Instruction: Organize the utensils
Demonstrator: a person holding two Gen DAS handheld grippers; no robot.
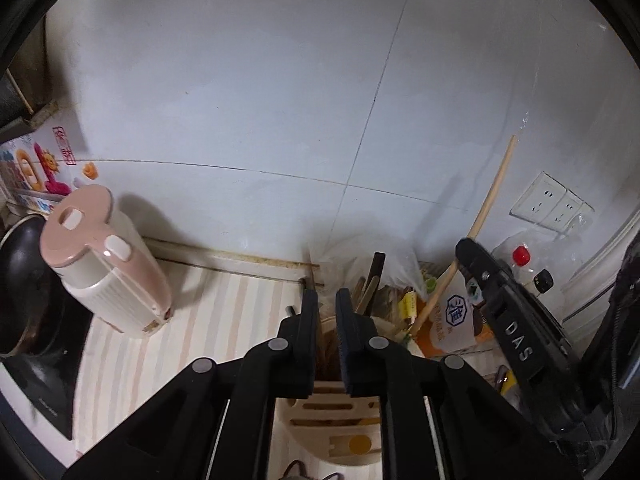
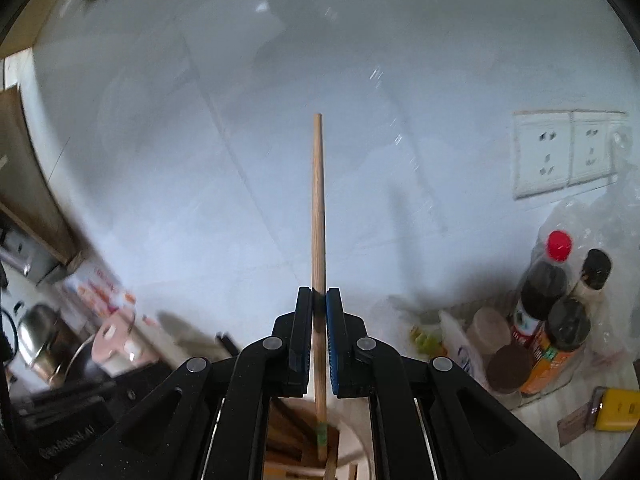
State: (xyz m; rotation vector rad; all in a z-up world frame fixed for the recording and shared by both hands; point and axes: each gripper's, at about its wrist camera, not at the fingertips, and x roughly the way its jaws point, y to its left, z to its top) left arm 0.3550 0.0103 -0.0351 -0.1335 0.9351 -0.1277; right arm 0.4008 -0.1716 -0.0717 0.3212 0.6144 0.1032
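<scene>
My right gripper [image 2: 319, 300] is shut on a long wooden chopstick [image 2: 318, 208] that stands upright; its lower end with a green band reaches into the cream utensil holder [image 2: 352, 444] below. In the left wrist view the same chopstick [image 1: 492, 196] leans up past my right gripper's black body [image 1: 516, 340]. My left gripper [image 1: 326, 300] hovers above the cream slotted utensil holder [image 1: 332, 428]; its jaws stand a narrow gap apart with nothing between them. Dark utensil handles [image 1: 374, 284] stick up just behind it.
A pink and white kettle [image 1: 104, 260] stands on the striped counter at the left beside a black pan [image 1: 24, 288]. Sauce bottles and jars [image 2: 548, 312] in a plastic bag crowd the right. Wall sockets [image 2: 568, 152] sit on the tiled wall. A yellow item [image 2: 616, 408] lies at far right.
</scene>
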